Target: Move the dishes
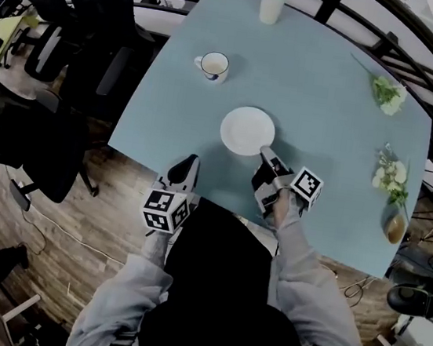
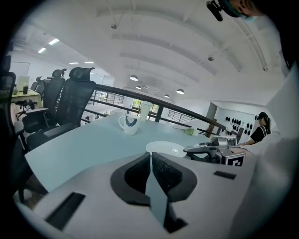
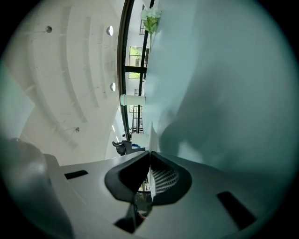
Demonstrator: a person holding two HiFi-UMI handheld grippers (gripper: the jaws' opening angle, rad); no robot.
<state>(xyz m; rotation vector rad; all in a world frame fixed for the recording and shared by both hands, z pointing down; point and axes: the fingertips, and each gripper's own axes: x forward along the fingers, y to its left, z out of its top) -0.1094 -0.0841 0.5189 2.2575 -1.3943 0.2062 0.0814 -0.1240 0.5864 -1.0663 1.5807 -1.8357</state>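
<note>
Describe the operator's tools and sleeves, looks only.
Left tool and right tool: pale grey moulded bodies, black cross-hatched pads. Each carries a white cube with black square markers. No cables visible. Person wears light grey sleeves and a black top.

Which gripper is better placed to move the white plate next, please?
Right. The right gripper is closed on the near rim of the plate, while the left gripper is shut, empty, at the edge of the table, short of it.

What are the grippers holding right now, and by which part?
The right gripper pinches the plate by its near rim; the left gripper holds nothing.
</note>
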